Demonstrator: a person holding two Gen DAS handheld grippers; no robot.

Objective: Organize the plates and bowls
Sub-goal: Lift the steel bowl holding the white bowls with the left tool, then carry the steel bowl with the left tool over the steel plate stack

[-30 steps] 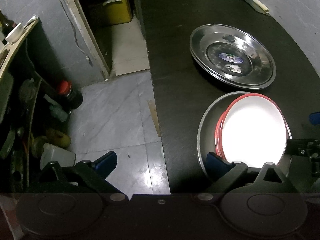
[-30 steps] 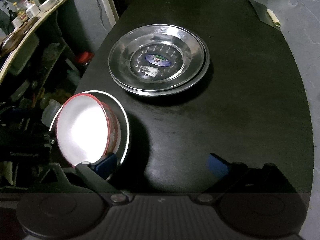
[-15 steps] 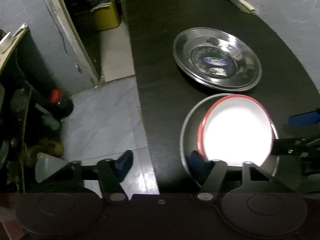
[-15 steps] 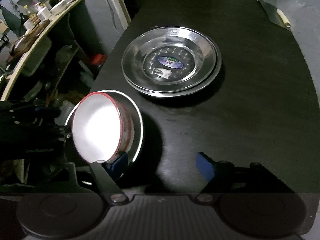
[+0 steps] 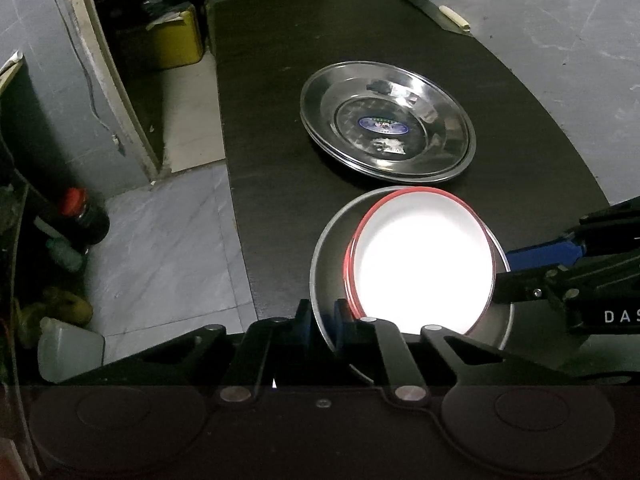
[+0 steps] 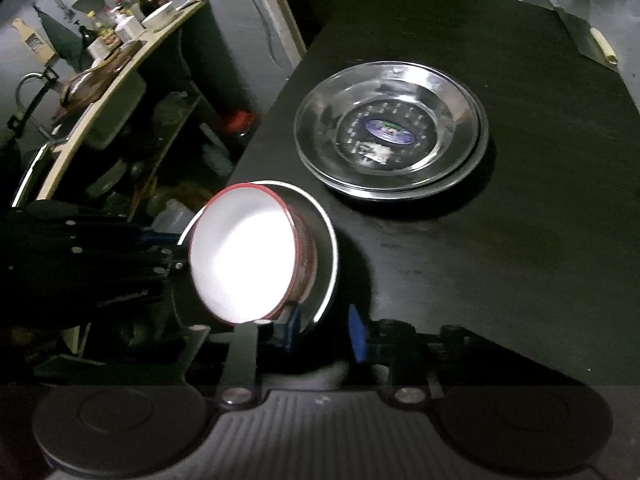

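A steel plate [image 5: 326, 264] holding a white bowl with a red rim [image 5: 420, 260] sits at the near left corner of the black table [image 5: 272, 152]. My left gripper [image 5: 322, 322] is shut on the plate's near rim. My right gripper [image 6: 320, 330] straddles the plate's rim [image 6: 326, 240] with its jaws narrow, one finger inside the plate beside the bowl [image 6: 244, 256] and one outside; they do not clamp it. A stack of large steel plates [image 5: 388, 120] lies farther back on the table, also in the right wrist view [image 6: 392, 132].
The table's left edge drops to a tiled floor [image 5: 160, 220] with bottles and a plastic jug [image 5: 68, 348]. A cluttered shelf [image 6: 100, 76] stands left of the table. A knife [image 5: 448, 20] lies at the far right corner.
My left gripper has closed from wide open onto the plate's near rim. My right gripper's jaws have narrowed around the plate's rim. Both views moved closer.
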